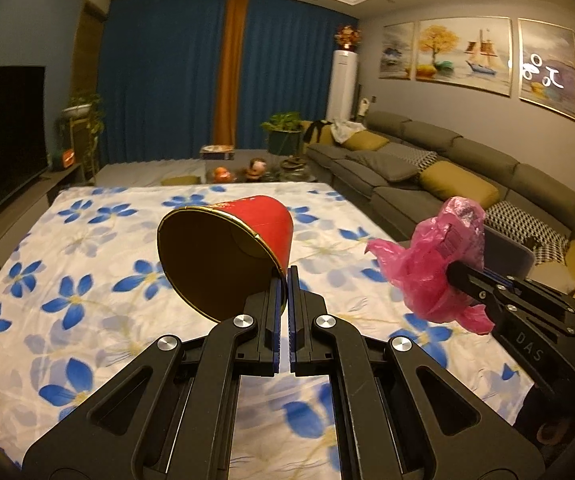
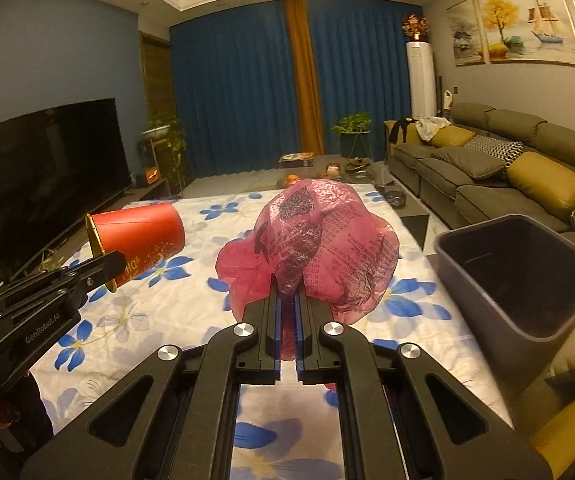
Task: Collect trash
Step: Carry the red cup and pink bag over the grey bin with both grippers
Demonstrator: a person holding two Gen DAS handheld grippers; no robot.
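My left gripper (image 1: 287, 276) is shut on the rim of a red paper cup (image 1: 231, 248) with a gold rim, held tilted above the flowered tablecloth (image 1: 87, 280). The cup also shows in the right wrist view (image 2: 139, 236), at the left. My right gripper (image 2: 287, 284) is shut on a crumpled pink plastic bag (image 2: 319, 248), held above the cloth. The bag also shows in the left wrist view (image 1: 439, 264), at the right. A dark grey trash bin (image 2: 527, 280) stands open to the right of the right gripper.
The table is covered by a white cloth with blue flowers (image 2: 159, 312). A grey sofa with cushions (image 2: 507, 168) runs along the right. A television (image 2: 39, 176) stands at the left. Plants and toys lie beyond the table by blue curtains (image 2: 239, 92).
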